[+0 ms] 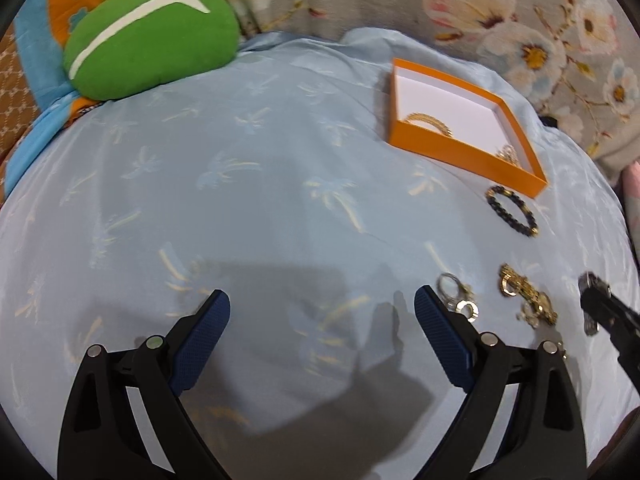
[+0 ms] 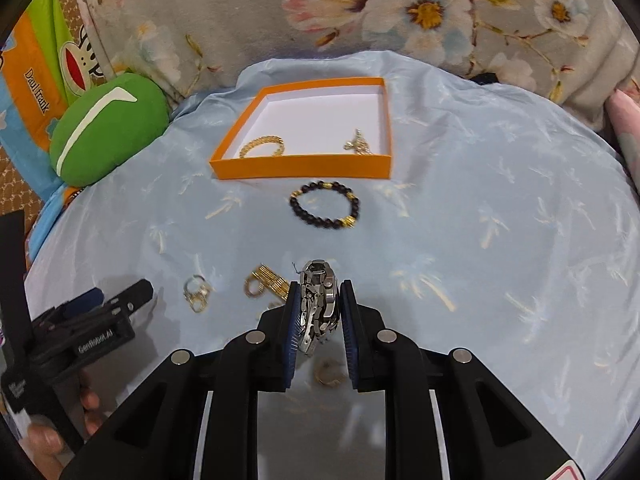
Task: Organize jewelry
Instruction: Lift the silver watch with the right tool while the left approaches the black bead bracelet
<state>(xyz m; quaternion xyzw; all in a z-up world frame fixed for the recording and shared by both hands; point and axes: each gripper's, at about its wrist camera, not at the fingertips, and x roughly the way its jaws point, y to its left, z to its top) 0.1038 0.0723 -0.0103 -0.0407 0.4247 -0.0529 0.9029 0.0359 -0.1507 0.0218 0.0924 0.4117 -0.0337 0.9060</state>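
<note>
My right gripper (image 2: 320, 292) is shut on a silver link bracelet (image 2: 318, 304), which stands upright between the blue pads above the pale blue cloth. An orange box (image 2: 300, 166) lies further off, with a gold bracelet (image 2: 262, 146) and a gold trinket (image 2: 360, 144) inside. A black bead bracelet (image 2: 298, 208) rests just in front of the box. Gold pieces (image 2: 268, 280) and a ring charm (image 2: 197, 292) lie left of the right gripper. My left gripper (image 1: 322, 300) is open over bare cloth, with the ring charm (image 1: 456, 292) beside its right finger and nothing between its fingers.
A green cushion (image 1: 152, 40) sits at the far left of the blue cloth (image 1: 260, 180). Floral fabric (image 1: 520, 20) rises behind the orange box (image 1: 460, 152). A hand (image 2: 44, 436) holds the left gripper (image 2: 100, 304) at the lower left. Another gold piece (image 2: 328, 374) lies under the right gripper.
</note>
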